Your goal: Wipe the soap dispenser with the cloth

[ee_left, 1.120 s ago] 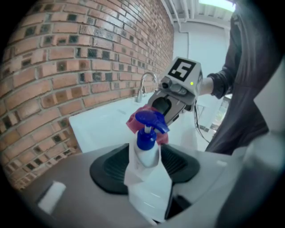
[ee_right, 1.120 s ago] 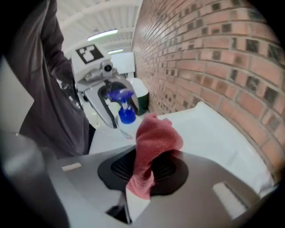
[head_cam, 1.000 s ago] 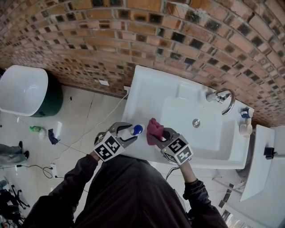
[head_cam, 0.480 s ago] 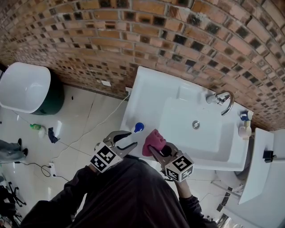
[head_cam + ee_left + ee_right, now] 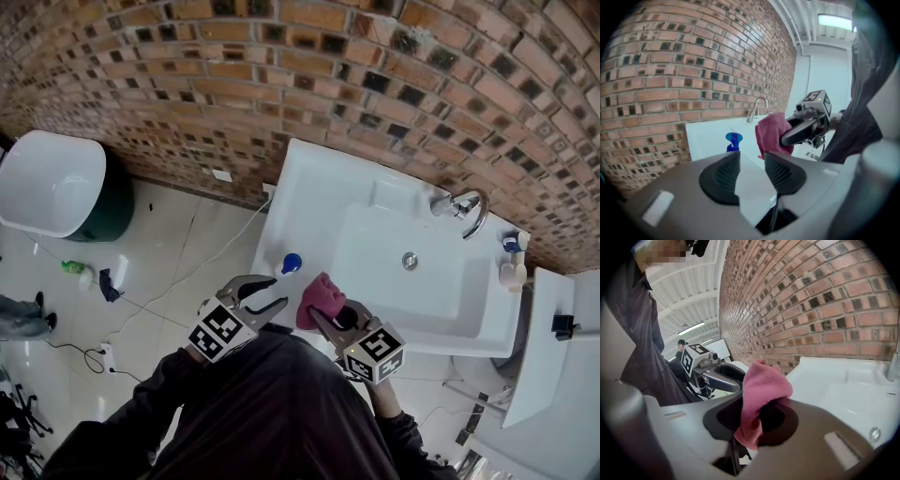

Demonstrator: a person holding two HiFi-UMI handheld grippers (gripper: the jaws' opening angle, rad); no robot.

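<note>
The soap dispenser [image 5: 292, 263], a white bottle with a blue pump top [image 5: 733, 140], stands alone on the left rim of the white sink [image 5: 309, 202]. My left gripper [image 5: 275, 292] hovers just short of it. Its jaws have just been closing, and they stand open with nothing between the pads [image 5: 723, 176]. Right beside it, my right gripper [image 5: 330, 315] is shut on a bunched pink cloth [image 5: 321, 294], held over the sink's front edge. In the right gripper view the cloth [image 5: 761, 390] sticks up out of the jaws, with the left gripper [image 5: 719, 376] behind it.
A brick wall [image 5: 281, 84] backs the sink. The chrome faucet [image 5: 464, 208] and small bottles [image 5: 512, 261] are at the sink's far right. A white bowl on a dark green base [image 5: 56, 187], a cable and small items [image 5: 89, 277] are on the floor at left.
The left gripper, whose jaws stood around the dispenser, has drawn back from it and its jaws have narrowed. The right gripper has pulled back from the sink with the cloth.
</note>
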